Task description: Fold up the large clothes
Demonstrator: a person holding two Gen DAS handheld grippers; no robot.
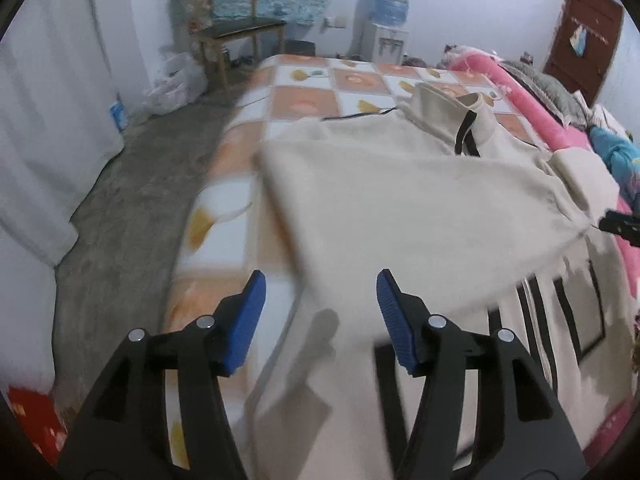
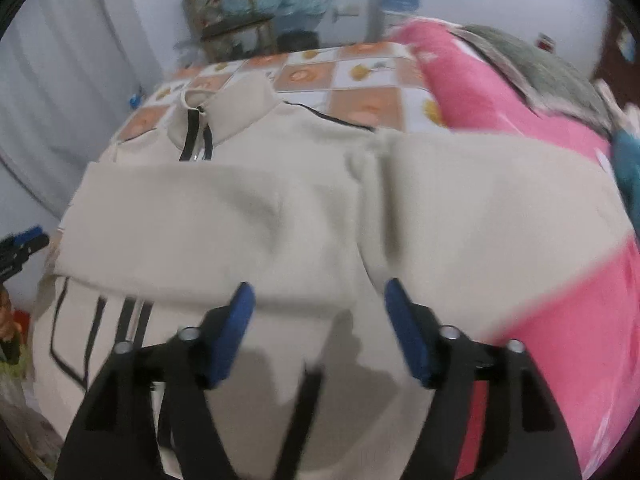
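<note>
Jacket [image 2: 320,208]: laid on the checkered bed [image 1: 304,100], sleeves folded across.
Left gripper [image 1: 320,296]: spread, nothing pinched.
Right gripper [image 2: 318,308]: spread, nothing pinched.

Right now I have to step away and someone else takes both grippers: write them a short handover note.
Left gripper: jaws open, nothing between them, above the near left edge of the jacket.
Right gripper: jaws open, empty, above the jacket's near right part.
Cream jacket lies on the checked bedspread, collar at the far end, pink quilt beside it on the right.
Done: both sleeves appear folded across the chest.
Left: probably fold the body from hem to collar, then smooth it.
</note>
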